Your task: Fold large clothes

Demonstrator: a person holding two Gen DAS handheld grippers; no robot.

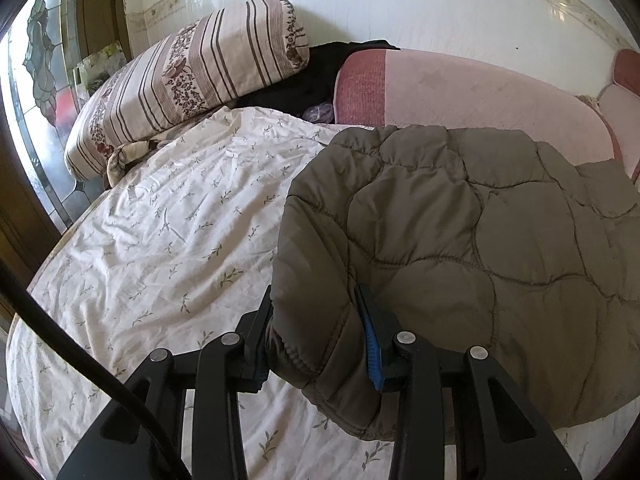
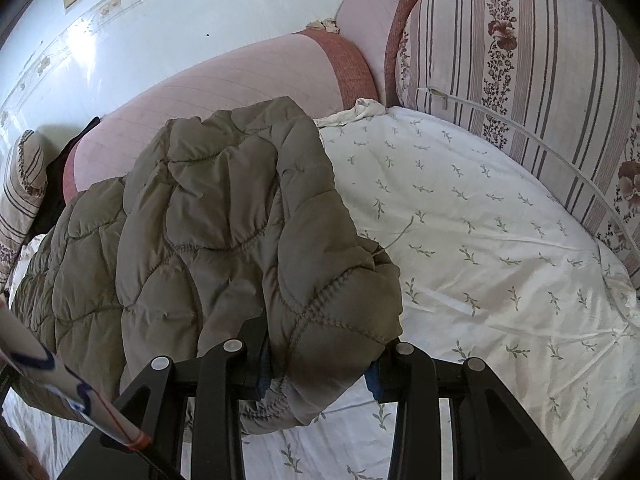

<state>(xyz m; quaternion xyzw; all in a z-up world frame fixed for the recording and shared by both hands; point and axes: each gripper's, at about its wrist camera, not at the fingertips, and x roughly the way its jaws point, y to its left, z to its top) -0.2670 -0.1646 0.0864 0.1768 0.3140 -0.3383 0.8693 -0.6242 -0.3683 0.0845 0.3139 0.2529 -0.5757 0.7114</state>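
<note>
An olive-brown quilted puffer jacket lies on a white bed sheet with a small leaf print. My left gripper is shut on the jacket's near-left edge, its blue-padded fingers pressing a thick fold. In the right wrist view the same jacket spreads to the left over the sheet. My right gripper is shut on the jacket's near-right corner, bunched fabric filling the jaws.
A pink bolster runs along the wall behind the jacket. Striped floral pillows sit at the left and at the right. Dark cloth lies between pillow and bolster. A stained-glass door stands at far left.
</note>
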